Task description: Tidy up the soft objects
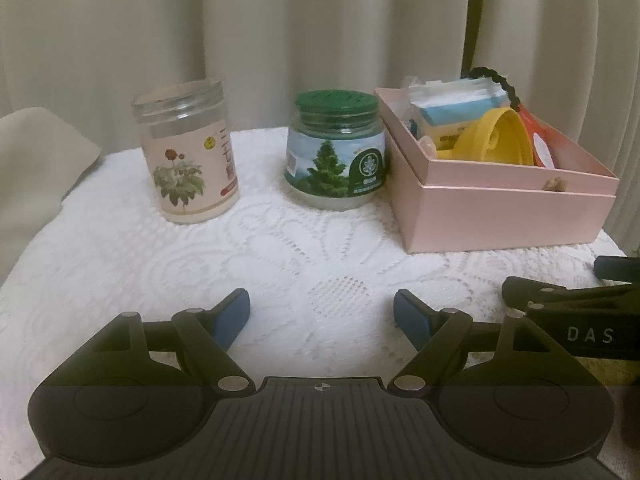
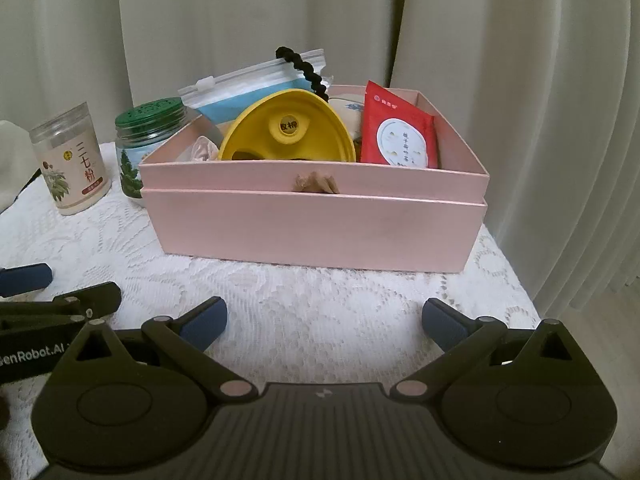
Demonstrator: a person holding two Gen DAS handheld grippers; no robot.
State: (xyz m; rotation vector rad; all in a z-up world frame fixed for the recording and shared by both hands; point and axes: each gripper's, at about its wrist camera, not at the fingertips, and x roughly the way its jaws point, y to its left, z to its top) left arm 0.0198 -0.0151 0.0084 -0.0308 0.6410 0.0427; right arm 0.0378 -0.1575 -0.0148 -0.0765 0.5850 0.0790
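Both tools, left [image 1: 322, 318] and right [image 2: 324, 320], gape empty before the crammed pink box [image 2: 312, 220].

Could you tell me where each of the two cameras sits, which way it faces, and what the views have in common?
Left wrist: sits on the left gripper, low over the lace tablecloth, facing the flower-label jar and green-lid jar; its open fingers show, and the right gripper's side at the right edge.
Right wrist: sits on the right gripper, facing the pink box head-on; its open fingers show, and the left gripper's side at the left edge.
Shared: both jars, box, tablecloth, curtain.
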